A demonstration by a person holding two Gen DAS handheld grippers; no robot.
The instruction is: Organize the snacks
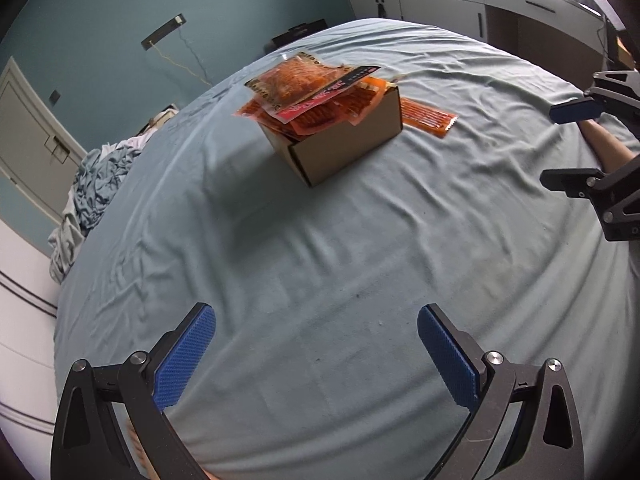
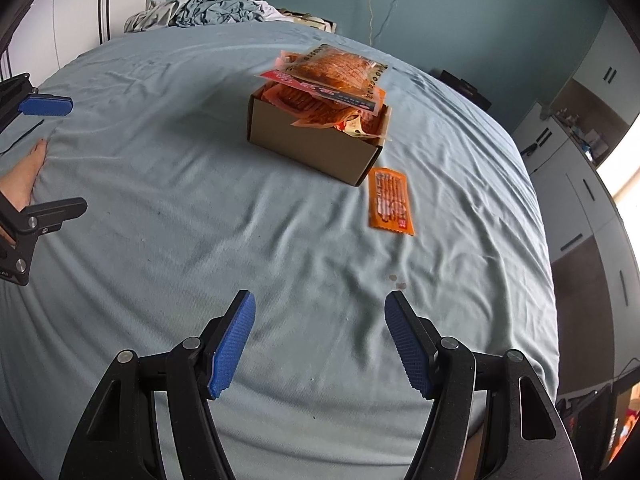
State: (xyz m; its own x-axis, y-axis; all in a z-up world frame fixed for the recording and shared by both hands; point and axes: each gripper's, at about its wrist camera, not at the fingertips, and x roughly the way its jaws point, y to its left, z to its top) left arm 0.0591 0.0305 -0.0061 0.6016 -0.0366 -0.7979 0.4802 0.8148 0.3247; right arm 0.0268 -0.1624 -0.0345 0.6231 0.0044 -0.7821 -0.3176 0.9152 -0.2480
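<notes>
A brown cardboard box point(image 1: 344, 144) point(image 2: 312, 144) stands on the blue-grey bed sheet point(image 1: 320, 264), heaped with orange and red snack packets point(image 1: 308, 92) point(image 2: 332, 84) that overflow its rim. One orange packet point(image 2: 391, 202) point(image 1: 428, 116) lies flat on the sheet beside the box. My left gripper point(image 1: 316, 328) hovers open over bare sheet, well short of the box, with nothing between its blue pads. My right gripper point(image 2: 318, 316) is also open and empty, nearer the loose packet. Each gripper shows at the edge of the other's view: right gripper point(image 1: 568, 148), left gripper point(image 2: 60, 156).
Crumpled bedding point(image 2: 208, 10) is piled at the far end of the bed. White drawers and cabinets point(image 1: 460, 4) line one wall. A bare foot point(image 2: 24, 176) rests on the sheet by the left gripper. A small reddish stain point(image 2: 396, 280) marks the sheet.
</notes>
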